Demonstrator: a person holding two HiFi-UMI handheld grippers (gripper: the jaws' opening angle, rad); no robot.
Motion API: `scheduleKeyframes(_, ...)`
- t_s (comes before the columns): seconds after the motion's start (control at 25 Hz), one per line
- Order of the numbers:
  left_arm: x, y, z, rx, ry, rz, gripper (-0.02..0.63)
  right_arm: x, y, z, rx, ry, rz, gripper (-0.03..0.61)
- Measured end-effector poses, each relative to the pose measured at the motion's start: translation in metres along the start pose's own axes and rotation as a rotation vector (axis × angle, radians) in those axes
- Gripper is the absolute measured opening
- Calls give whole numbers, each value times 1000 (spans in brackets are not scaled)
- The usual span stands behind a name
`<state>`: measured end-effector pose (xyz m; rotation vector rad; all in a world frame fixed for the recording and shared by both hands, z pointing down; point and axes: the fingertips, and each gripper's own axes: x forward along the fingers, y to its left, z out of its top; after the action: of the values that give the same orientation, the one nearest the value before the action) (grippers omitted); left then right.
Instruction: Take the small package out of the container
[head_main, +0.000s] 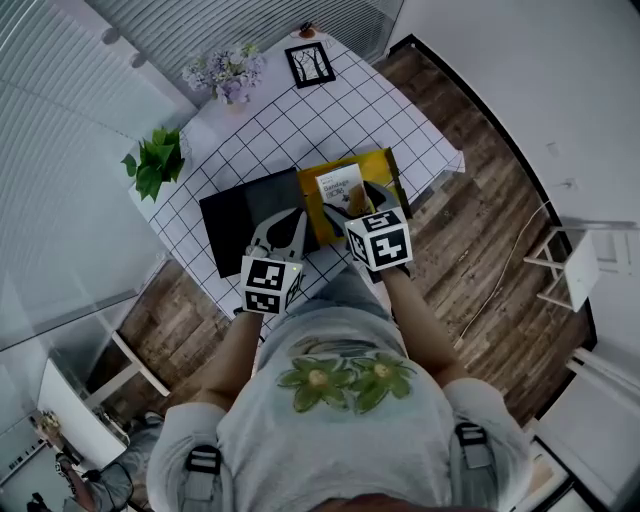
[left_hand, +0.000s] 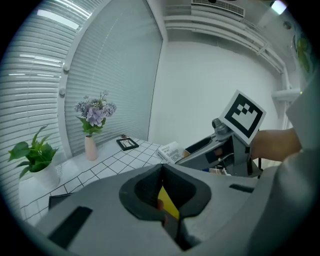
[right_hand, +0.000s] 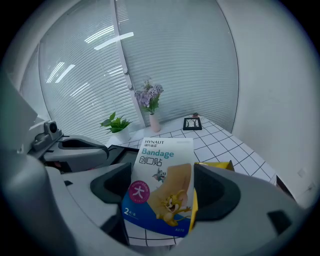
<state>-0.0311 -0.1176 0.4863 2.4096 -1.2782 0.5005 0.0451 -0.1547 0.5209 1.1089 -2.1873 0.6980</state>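
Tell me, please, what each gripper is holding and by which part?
The right gripper grips the bandage package by its lower end; the left gripper pinches a yellow edge, apparently of the container.

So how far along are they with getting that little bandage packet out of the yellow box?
Done: the right gripper is clamped on the bandage package. In hand: the package is raised, with the yellow container just behind and below it, while the left gripper is shut on a yellow edge, apparently to steady the container. Left: carrying the package clear. In the head view it sits over the container, so full clearance can't be confirmed.
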Motion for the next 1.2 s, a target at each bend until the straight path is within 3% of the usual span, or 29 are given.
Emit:
scheduleKeyframes(0.76, -14, -2, 5, 23, -18, 22, 8, -49, 15, 28, -50, -132, 1, 368)
scheduleKeyframes(1.2, -27, -8, 16, -12, -60, 29, 6, -65, 34, 26, -94, -167, 12, 368)
